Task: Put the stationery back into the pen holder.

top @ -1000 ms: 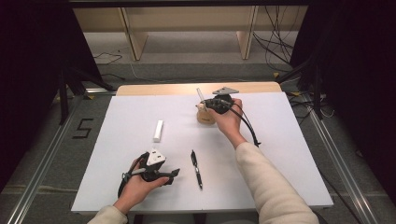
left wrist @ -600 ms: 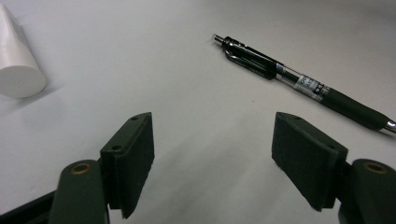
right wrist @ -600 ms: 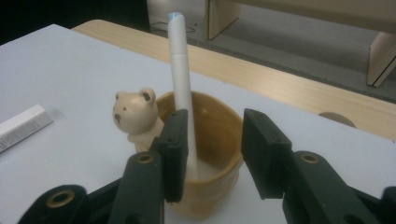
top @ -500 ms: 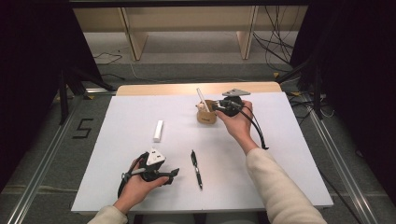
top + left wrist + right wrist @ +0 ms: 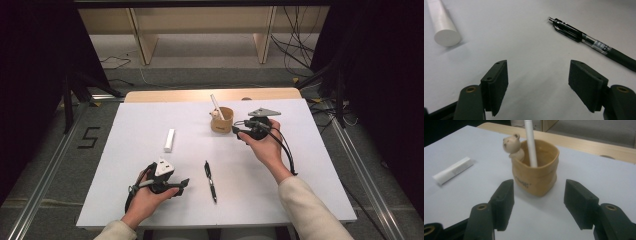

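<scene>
Tan and soft-sided, the pen holder [image 5: 222,120] stands upright near the far edge of the white table [image 5: 310,165], with a small bear figure [image 5: 512,144] on its rim and a white pen [image 5: 530,142] leaning inside it. Your right gripper [image 5: 239,132] sits just beside the holder, on its right in the high view. Its jaws have just been opening and now stand apart; nothing is between them. In the right gripper view, the holder lies just beyond the open pads [image 5: 504,202], clear of both.

Your left gripper [image 5: 182,186] rests low over the near part of the table. Its jaws are apart and hold nothing. In the left gripper view, only bare table surface lies between the pads [image 5: 496,85].

A black pen [image 5: 210,180] lies flat on the table just to the right of the left gripper in the high view, not touching it. A white cylinder [image 5: 169,140] lies flat farther out, well apart from both grippers and to the left of the holder.
</scene>
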Available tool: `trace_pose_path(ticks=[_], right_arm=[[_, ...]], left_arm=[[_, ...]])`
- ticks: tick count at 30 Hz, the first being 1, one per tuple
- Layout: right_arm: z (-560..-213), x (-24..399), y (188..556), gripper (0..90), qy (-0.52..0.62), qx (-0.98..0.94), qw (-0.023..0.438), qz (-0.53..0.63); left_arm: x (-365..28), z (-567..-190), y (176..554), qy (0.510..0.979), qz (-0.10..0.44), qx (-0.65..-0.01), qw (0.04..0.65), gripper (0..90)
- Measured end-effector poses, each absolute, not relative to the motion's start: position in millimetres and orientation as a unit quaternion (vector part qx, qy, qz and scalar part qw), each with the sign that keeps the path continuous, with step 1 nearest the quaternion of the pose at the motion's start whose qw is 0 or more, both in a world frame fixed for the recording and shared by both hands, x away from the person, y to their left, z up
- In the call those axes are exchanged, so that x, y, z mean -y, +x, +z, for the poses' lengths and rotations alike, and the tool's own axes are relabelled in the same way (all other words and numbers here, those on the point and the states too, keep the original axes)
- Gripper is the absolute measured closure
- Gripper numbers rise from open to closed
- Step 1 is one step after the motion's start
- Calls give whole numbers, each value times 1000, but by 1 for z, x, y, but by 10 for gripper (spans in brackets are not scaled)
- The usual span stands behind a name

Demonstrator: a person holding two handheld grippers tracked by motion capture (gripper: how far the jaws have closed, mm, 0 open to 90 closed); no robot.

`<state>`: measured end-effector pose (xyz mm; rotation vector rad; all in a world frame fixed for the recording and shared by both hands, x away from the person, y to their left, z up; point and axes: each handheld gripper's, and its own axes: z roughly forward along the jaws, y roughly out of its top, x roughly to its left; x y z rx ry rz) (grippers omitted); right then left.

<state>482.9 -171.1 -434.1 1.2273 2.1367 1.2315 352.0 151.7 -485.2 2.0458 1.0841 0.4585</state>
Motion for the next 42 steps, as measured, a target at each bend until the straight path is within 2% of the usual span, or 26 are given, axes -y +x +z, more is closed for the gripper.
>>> trace_pose_path(ticks=[13,22,30,42], right_arm=[[-455,197,433,408,437,-752,192,455],[-462,205,402,389,431,-757,182,456],[-465,205,394,383,428,-758,174,460],[-467,201,394,382,423,-761,171,461]], left_arm=[[-160,-487,359,785,219,-457,358,348],[-164,-489,378,750,261,-500,346,366],[-164,-495,407,726,295,-520,339,399],[-163,-499,431,711,308,-532,342,443]])
